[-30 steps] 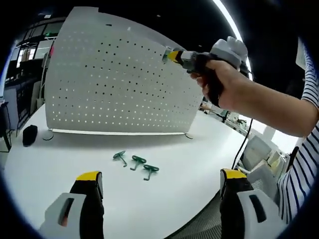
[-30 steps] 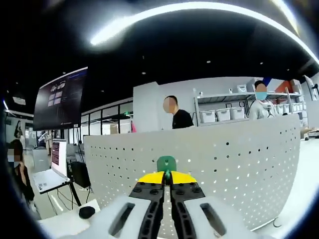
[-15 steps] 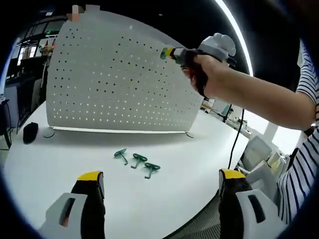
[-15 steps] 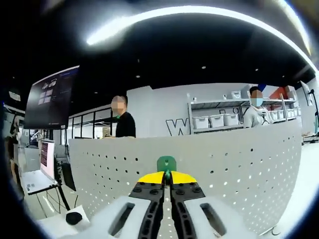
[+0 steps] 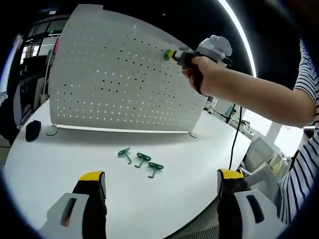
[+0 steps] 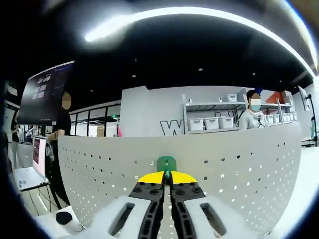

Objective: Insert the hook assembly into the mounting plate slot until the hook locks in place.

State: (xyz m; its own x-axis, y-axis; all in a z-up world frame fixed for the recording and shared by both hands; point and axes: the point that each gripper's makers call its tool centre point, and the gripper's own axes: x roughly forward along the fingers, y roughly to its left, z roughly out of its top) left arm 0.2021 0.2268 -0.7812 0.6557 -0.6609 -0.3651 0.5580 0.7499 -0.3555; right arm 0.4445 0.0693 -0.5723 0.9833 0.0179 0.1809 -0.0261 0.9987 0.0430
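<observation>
Green hook (image 6: 166, 163) against upright white pegboard (image 5: 119, 79)

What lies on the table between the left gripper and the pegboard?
Three green hooks lie there on the white table, in the left gripper view.

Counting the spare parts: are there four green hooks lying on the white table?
No, three green hooks lie in a row on the white table in front of the pegboard.
</observation>
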